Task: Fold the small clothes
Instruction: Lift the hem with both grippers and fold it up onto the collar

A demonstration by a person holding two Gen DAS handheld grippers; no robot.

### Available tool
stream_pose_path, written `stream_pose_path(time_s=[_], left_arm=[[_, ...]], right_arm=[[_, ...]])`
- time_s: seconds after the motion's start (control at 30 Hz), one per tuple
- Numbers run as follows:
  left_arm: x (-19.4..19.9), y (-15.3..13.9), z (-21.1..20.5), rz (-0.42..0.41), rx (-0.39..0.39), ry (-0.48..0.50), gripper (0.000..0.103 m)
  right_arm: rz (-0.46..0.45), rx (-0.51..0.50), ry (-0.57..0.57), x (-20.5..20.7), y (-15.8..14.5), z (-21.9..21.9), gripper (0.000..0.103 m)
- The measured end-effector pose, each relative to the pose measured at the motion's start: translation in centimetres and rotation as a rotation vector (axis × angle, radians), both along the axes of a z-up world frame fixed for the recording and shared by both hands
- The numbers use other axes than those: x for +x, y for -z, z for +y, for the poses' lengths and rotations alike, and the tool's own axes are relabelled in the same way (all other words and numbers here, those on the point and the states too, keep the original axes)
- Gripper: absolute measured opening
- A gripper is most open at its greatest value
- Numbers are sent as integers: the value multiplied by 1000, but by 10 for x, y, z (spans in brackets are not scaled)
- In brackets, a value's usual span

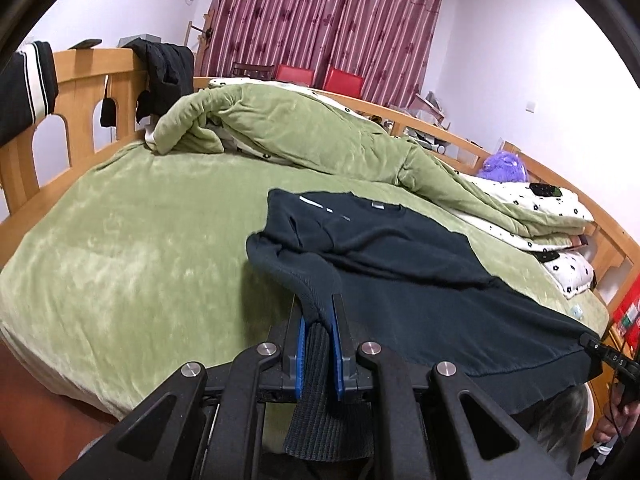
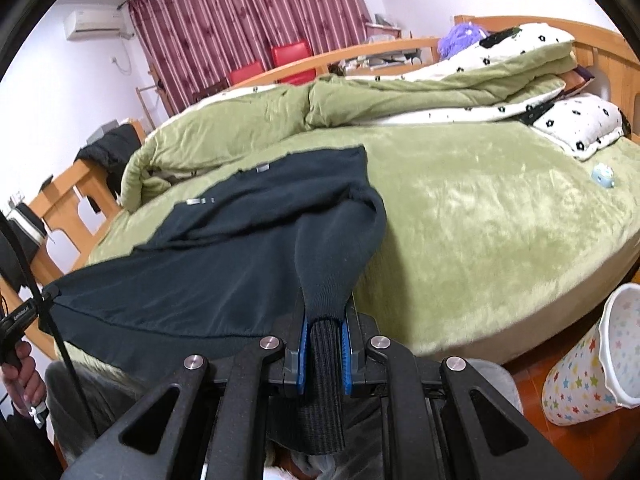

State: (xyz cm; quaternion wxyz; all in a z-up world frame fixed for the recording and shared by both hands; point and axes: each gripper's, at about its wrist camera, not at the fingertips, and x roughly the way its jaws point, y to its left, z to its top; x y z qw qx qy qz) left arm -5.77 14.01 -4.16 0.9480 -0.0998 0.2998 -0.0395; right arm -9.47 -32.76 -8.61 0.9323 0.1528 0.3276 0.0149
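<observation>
Left wrist view: left gripper [image 1: 318, 316] clamps one sweater [image 1: 400, 264] cuff; right gripper [image 2: 325, 322] clamps the other. Sweater lies spread at the bed's [image 1: 140, 240] near edge.

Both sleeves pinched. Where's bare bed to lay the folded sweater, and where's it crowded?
Free: the green sheet between the sweater and the wooden footboard; also the sheet between the sweater and the flowered pillow, apart from a small blue toy. Crowded: the far side, under the heaped duvet.
</observation>
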Motion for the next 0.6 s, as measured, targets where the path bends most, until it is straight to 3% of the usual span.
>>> stream_pose_path(time_s=[0.6], left_arm=[[96,-60,-9,-34,56,-60,11]], right_arm=[[-89,9,44,112,-87,-4,13]])
